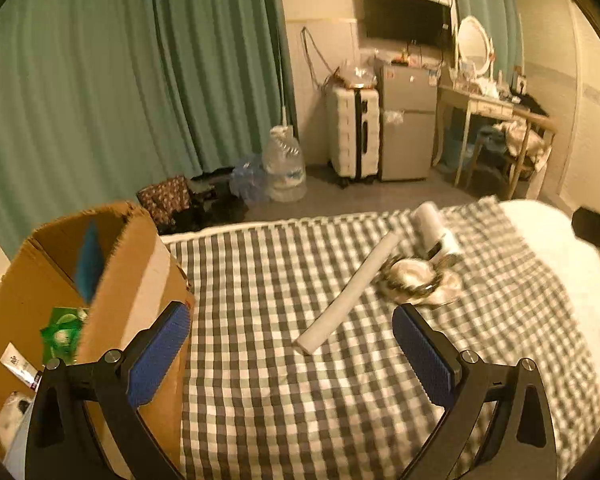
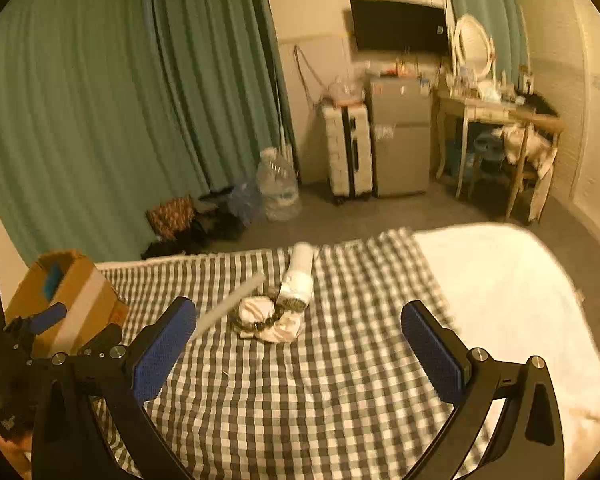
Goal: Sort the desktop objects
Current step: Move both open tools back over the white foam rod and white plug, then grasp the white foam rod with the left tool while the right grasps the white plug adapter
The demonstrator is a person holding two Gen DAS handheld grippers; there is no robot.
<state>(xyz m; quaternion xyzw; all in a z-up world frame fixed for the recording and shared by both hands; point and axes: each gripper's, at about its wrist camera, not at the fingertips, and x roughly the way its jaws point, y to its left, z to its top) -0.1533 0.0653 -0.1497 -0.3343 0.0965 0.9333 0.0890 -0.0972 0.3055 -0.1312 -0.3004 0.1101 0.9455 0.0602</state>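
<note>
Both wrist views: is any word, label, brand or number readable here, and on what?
None can be read.
Green packet in the brown cardboard box: print blurred.
Small white card beside it: dark marks, too small.
White cylindrical device on the checked blanket: dark panel, illegible.
Clear water jug on the floor: label blurred.

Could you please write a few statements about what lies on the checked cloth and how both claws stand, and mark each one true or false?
1. The left claw is open and holds nothing. True.
2. The right claw grips the long white tube. False: it is open, and the tube lies on the checked cloth.
3. The cardboard box already has things in it. True.
4. The white cylindrical device stands inside the box. False: it lies on the cloth.
</note>
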